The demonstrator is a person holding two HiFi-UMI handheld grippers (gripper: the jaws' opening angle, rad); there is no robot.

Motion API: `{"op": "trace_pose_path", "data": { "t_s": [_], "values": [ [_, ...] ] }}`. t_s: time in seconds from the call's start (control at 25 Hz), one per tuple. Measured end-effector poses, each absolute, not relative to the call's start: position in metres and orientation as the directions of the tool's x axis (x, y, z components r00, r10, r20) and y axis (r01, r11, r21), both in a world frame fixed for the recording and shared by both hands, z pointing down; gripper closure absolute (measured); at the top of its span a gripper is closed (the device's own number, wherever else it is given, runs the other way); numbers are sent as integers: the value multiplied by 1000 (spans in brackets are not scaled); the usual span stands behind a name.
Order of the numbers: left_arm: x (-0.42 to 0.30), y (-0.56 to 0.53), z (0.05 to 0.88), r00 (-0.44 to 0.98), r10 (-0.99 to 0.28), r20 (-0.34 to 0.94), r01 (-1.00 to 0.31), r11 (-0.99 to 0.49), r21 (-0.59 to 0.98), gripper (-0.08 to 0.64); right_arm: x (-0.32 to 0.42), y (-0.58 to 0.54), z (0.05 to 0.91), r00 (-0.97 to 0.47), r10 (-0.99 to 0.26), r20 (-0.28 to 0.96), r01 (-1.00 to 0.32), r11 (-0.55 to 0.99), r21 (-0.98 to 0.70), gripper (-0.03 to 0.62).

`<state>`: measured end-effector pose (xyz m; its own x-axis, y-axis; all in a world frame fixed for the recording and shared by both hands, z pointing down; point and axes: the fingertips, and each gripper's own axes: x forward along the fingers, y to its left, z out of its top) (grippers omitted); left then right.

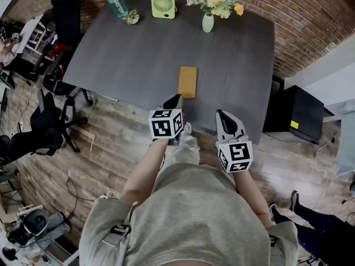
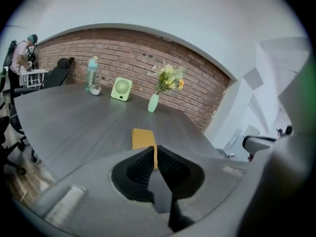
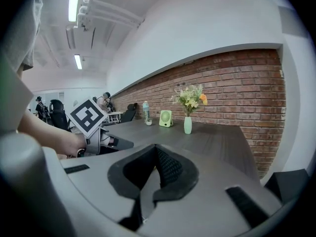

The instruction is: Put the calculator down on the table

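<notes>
A yellow-orange calculator [image 1: 188, 82] lies flat on the dark grey table [image 1: 138, 54], near its front edge. My left gripper [image 1: 177, 98] hovers just short of the calculator's near end, its jaws drawn together with nothing between them. In the left gripper view the calculator [image 2: 143, 138] shows on the table [image 2: 74, 122] just beyond the left gripper [image 2: 155, 148]. My right gripper [image 1: 221, 114] hangs at the table's front edge, to the right of the calculator and apart from it. In its own view the right gripper [image 3: 157, 148] is shut and empty.
At the table's far side stand a teal bottle [image 1: 115, 0], a small green fan [image 1: 163, 5] and a vase of flowers [image 1: 208, 22]. A brick wall runs behind. Office chairs [image 1: 50, 126] stand on the wooden floor at left, a black cabinet [image 1: 294, 112] at right.
</notes>
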<state>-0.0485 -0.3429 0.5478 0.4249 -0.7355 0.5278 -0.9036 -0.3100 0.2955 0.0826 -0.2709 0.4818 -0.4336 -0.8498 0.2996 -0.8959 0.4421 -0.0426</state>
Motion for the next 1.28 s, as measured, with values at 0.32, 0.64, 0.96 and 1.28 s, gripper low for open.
{"op": "trace_pose_path", "data": {
  "t_s": [0.32,0.64,0.96,1.28],
  "values": [
    [-49,-283,522,421,-784,457,-902,-310,299,534,83,-224,473,-455,-851,261,-885,464,-29,589],
    [-46,-227,509,425,-795,432,-900,-322,293,537,85,-179,465,-461,-856,233,-883,468,-27,589],
    [-36,-180,501,436,-803,406,-894,-335,298,537,93,-144,460,-465,-861,204,-883,469,-30,589],
    [-31,-147,497,450,-800,396,-887,-348,304,537,96,-121,460,-466,-864,190,-883,469,-33,589]
  ]
}}
